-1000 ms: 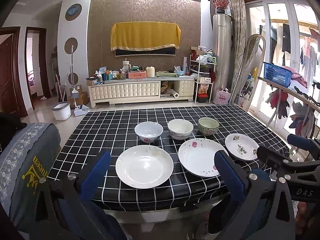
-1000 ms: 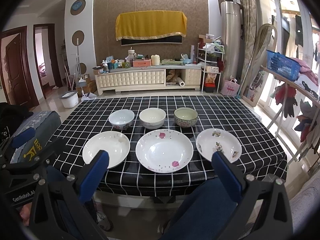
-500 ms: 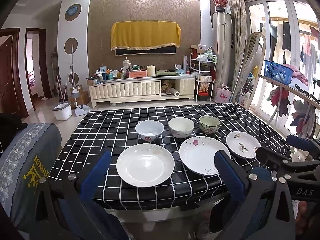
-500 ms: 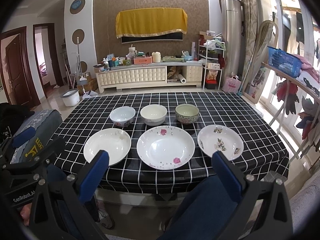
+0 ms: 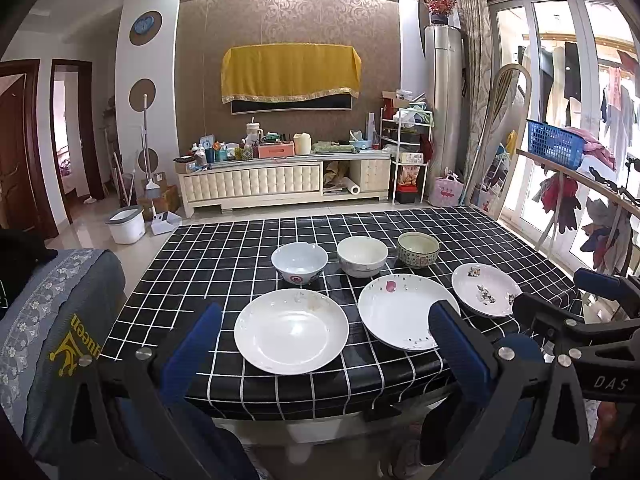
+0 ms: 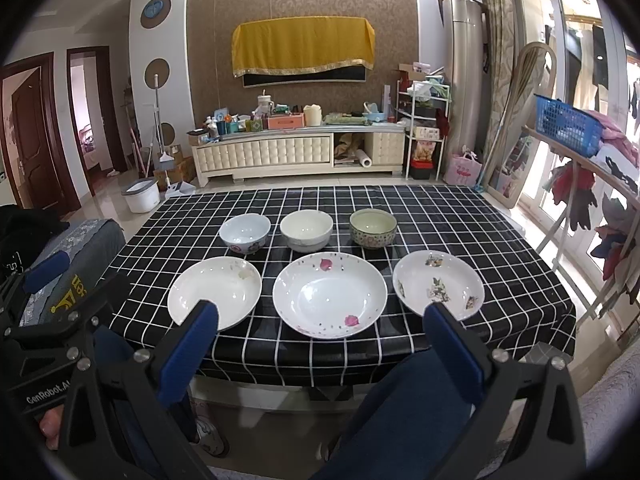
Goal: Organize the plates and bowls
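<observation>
Checked black tabletop [image 6: 440, 216] holding three plates [image 6: 330, 294] and three bowls [image 6: 306, 230] — left gripper [image 5: 324, 344] and right gripper [image 6: 322, 340] hovering at its near edge, fingers [image 6: 192, 344] spreading wide, gripping nothing.

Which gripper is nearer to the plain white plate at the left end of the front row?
Left. The left gripper is lined up straight behind the plain white plate. The right gripper faces the middle plate, with that plate off to its left.

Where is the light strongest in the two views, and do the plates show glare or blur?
Left wrist view: the window at the right is overexposed, the plain white plate carries a soft sheen, and straight lines bend near the edges. Right wrist view: the same window washes out, the pink-petal plate shows small bright spots, and the dishes look sharp.
</observation>
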{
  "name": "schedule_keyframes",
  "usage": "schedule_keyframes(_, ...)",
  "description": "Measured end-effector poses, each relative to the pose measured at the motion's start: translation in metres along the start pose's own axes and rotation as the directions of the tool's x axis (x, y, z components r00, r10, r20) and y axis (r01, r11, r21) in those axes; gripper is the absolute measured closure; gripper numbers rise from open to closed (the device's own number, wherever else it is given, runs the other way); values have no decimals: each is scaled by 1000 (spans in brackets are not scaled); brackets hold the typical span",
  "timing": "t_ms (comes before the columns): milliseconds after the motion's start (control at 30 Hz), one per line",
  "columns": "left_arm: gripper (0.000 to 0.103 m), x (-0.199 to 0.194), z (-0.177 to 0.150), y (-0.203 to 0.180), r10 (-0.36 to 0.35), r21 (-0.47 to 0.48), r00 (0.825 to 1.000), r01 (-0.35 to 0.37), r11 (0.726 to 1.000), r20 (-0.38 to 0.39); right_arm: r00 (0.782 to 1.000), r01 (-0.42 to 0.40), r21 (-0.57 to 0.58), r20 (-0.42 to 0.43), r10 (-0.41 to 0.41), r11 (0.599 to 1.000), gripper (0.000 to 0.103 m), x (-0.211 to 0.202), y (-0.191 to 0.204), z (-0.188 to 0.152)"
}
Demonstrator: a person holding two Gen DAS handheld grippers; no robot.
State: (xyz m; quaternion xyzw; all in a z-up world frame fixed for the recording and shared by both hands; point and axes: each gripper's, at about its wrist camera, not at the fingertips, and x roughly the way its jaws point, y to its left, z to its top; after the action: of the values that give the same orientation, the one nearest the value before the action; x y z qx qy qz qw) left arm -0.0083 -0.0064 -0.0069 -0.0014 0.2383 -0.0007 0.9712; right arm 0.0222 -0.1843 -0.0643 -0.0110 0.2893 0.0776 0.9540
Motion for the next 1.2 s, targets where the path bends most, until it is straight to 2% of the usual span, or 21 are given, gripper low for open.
schedule_keyframes(267, 1, -2, 2, 0, 8, -4, 1000, -8, 1000, -3, 1000, -22, 0, -4, 22, 1000, 0, 2, -1, 4)
schedule_keyframes(367, 1, -2, 4, -1, 13, 2, 1000, -13, 1000, -2, 1000, 16, -9, 0, -16, 1000, 0, 6, -1, 9)
schedule_keyframes(467, 1, 1, 8, -2, 20, 19, 1000, -20, 1000, -8, 1000, 21, -3, 1, -21, 1000, 0, 10, -5, 14)
schedule_keyframes(567, 1, 6, 14, 0, 34, 31, 999, -34, 999, -9, 995, 100, -35, 24, -99, 994, 0, 17, -2, 24)
schedule_keyframes(633, 1, 12, 19, 3, 40, 42, 999, -40, 998, -16, 994, 103, -63, 44, -101, 993, 0, 22, 1, 31)
schedule_keyframes(833, 1, 39, 31, 21, 61, 18, 997, -60, 998, -49, 999, 10, -79, 35, -8, 997, 0, 53, 7, 50)
schedule_keyframes(967, 1, 67, 33, 38, 78, -28, 992, -81, 996, -104, 997, -13, -62, 76, 17, 998, 0, 74, 14, 55)
schedule_keyframes(1067, 1, 87, 32, 47, 93, -36, 987, -98, 994, -127, 998, -54, -48, 34, 55, 997, 0, 101, 20, 62)
schedule_keyframes(1200, 0, 125, 23, 69, 64, -90, 974, -85, 992, -218, 992, -109, -74, -70, 103, 991, 0, 147, 37, 67)
